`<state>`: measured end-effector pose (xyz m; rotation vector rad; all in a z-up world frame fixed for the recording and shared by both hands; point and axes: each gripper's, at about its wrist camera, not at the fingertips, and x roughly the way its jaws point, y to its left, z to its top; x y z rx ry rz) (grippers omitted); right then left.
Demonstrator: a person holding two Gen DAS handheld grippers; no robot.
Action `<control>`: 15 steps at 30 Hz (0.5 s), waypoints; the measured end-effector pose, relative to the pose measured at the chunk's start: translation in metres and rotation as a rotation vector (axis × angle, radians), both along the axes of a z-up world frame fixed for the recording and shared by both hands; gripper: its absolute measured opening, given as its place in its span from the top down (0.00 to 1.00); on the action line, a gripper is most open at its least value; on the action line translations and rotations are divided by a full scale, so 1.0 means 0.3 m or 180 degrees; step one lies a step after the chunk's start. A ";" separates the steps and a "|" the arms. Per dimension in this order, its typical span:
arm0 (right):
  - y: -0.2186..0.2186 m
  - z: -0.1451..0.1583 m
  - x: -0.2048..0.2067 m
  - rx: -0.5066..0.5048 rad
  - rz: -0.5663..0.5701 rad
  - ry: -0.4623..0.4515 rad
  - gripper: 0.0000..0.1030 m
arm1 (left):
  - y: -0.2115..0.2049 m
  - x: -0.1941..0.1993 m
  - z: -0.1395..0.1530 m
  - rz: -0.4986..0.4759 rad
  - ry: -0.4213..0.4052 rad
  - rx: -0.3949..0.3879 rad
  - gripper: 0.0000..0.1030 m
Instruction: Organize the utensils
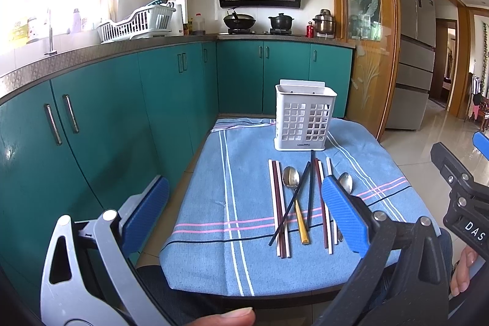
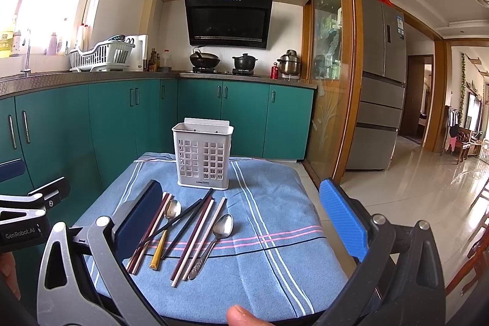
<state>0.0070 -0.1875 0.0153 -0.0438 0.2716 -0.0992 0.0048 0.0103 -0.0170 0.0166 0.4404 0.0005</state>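
Table [image 2: 214,307]: a cloth [image 2: 275,258] lay over it. Basket [image 2: 202,156] stood upright at the far end. Before it lay chopsticks [image 2: 195,237] and two spoons [image 2: 224,226] side by side (one dark pair [image 2: 183,217] crossed).

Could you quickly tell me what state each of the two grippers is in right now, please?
Left gripper: open, jaws wide apart, holding nothing.
Right gripper: open, jaws wide apart, holding nothing.
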 end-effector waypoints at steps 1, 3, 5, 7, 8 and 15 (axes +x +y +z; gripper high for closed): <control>0.002 -0.001 -0.002 -0.0002 0.0002 -0.0009 0.02 | 0.001 -0.002 0.001 0.0002 -0.0006 -0.0003 0.04; 0.002 -0.002 -0.004 0.0001 0.0005 -0.0018 0.02 | 0.002 -0.003 0.002 0.0006 -0.0015 -0.0004 0.04; 0.001 -0.002 -0.005 0.0000 0.0009 -0.0016 0.02 | 0.001 -0.004 0.002 0.0005 -0.0009 -0.0003 0.04; 0.001 -0.001 -0.005 -0.0001 0.0008 -0.0018 0.02 | 0.000 -0.003 0.003 0.0004 -0.0014 -0.0005 0.04; 0.001 -0.002 -0.006 -0.0002 0.0008 -0.0020 0.02 | 0.000 -0.003 0.003 0.0004 -0.0015 -0.0003 0.04; 0.002 -0.003 -0.009 -0.0008 0.0005 -0.0026 0.02 | 0.001 -0.006 0.002 0.0003 -0.0014 -0.0007 0.04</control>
